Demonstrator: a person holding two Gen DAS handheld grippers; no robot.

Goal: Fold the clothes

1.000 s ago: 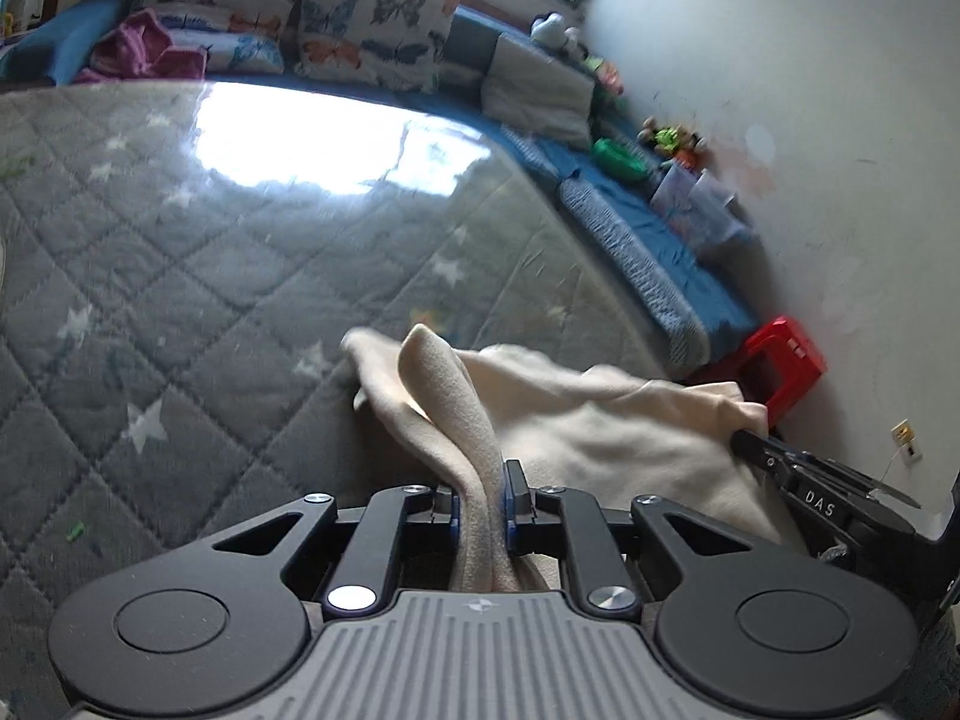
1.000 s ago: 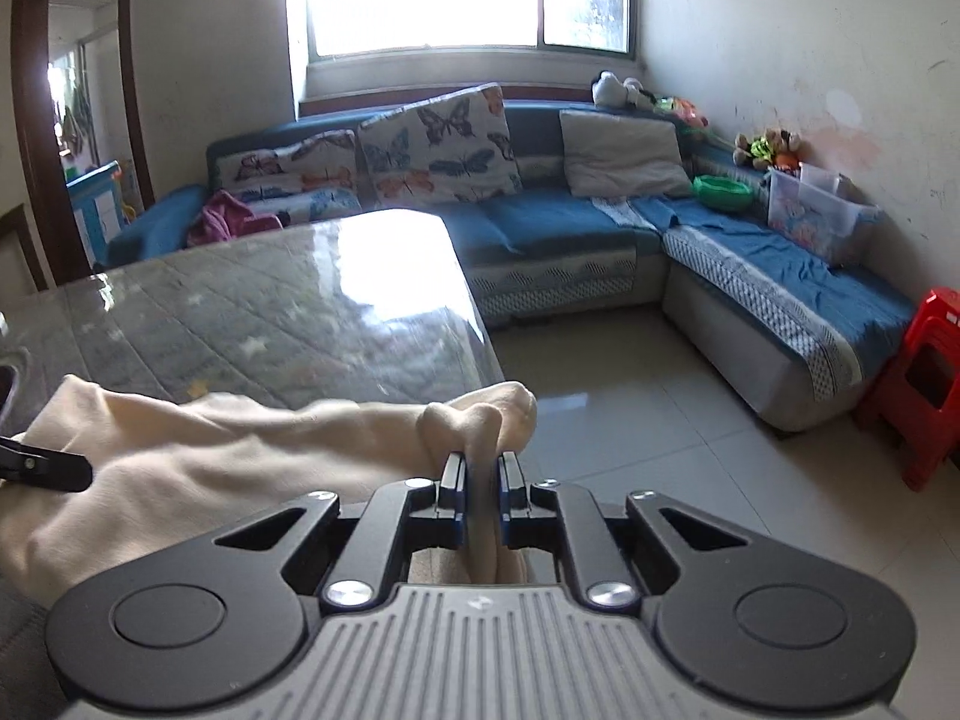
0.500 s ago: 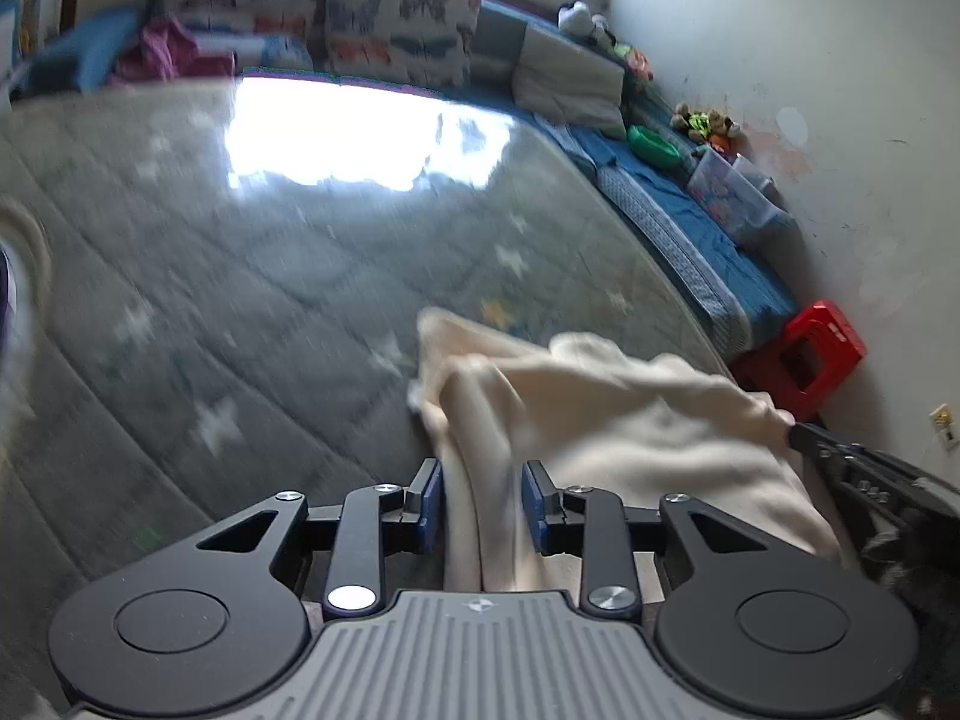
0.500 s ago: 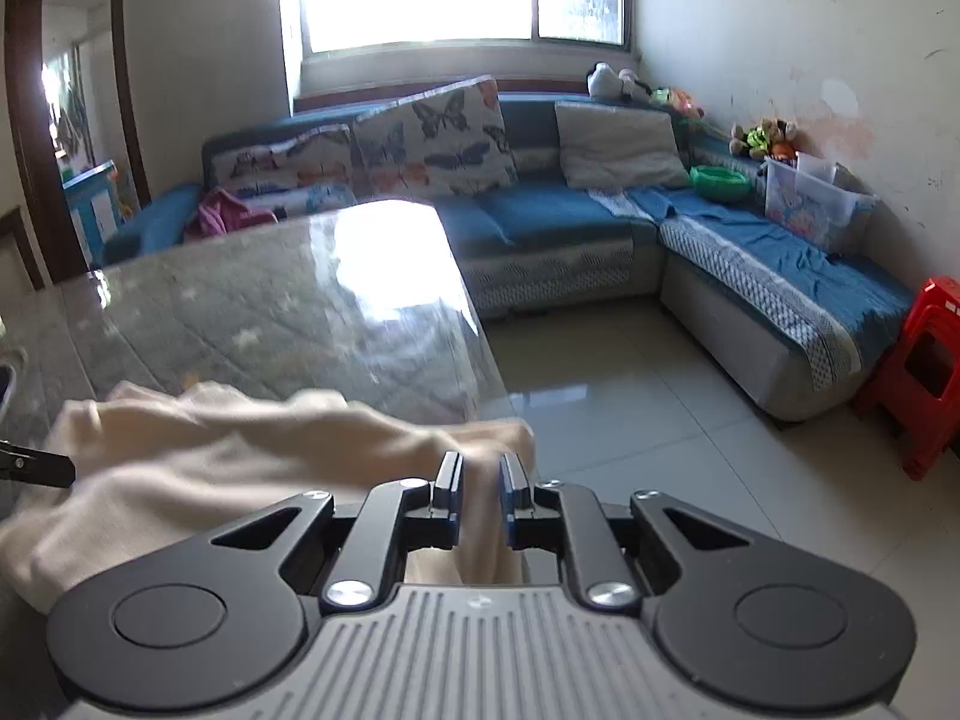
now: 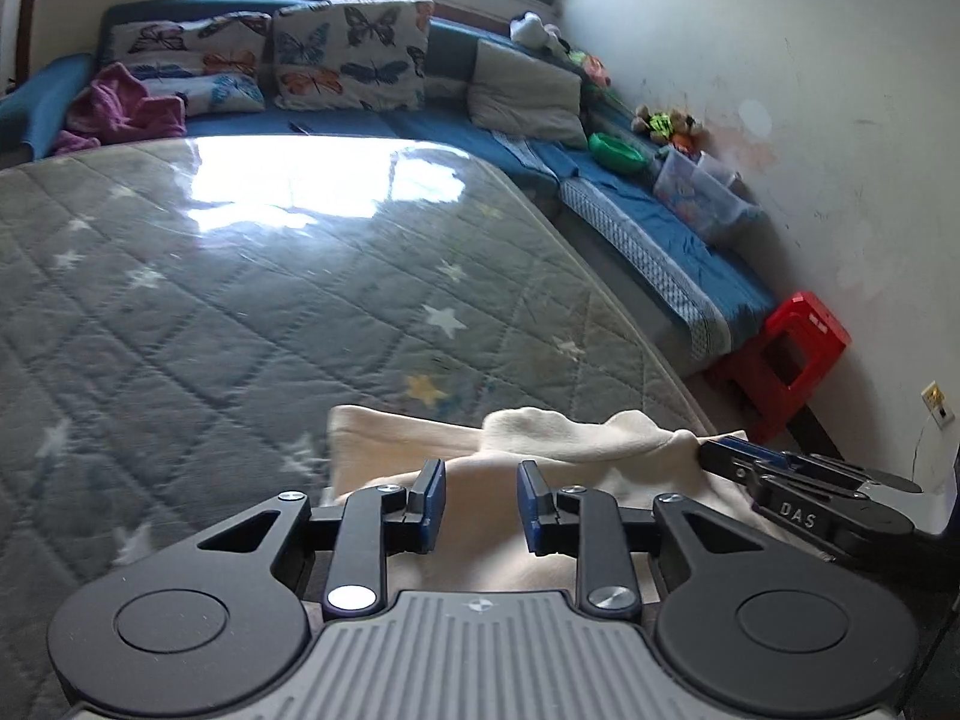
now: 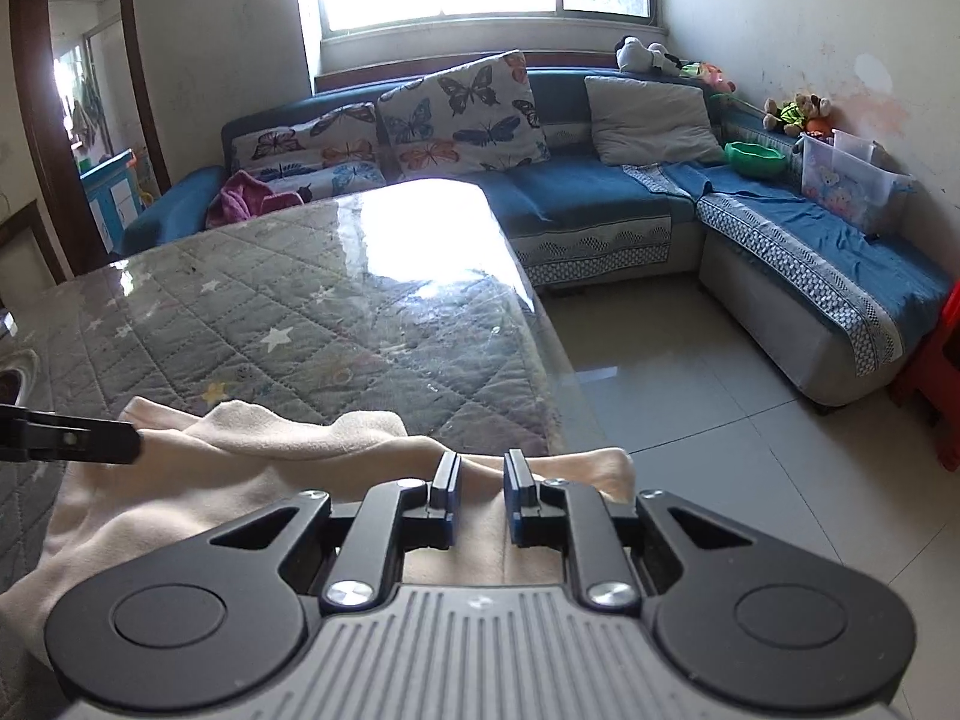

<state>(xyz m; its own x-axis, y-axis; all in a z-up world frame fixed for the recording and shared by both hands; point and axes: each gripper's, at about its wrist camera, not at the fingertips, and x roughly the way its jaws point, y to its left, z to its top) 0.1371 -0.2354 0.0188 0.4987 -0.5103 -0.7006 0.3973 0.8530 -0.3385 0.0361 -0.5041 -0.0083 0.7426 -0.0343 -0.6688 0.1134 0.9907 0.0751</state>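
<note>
Across the table's [image 5: 180,312] near edge, cream garment [image 5: 480,516] lies crosswise.

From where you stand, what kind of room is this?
Most likely a home living room: a blue corner sofa with cushions, soft toys along the wall, and a quilt-covered table.

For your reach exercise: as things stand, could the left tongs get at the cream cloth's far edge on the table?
Probably yes. The left tongs are open right above the cloth, and nothing lies between them and its far edge on the table.
</note>
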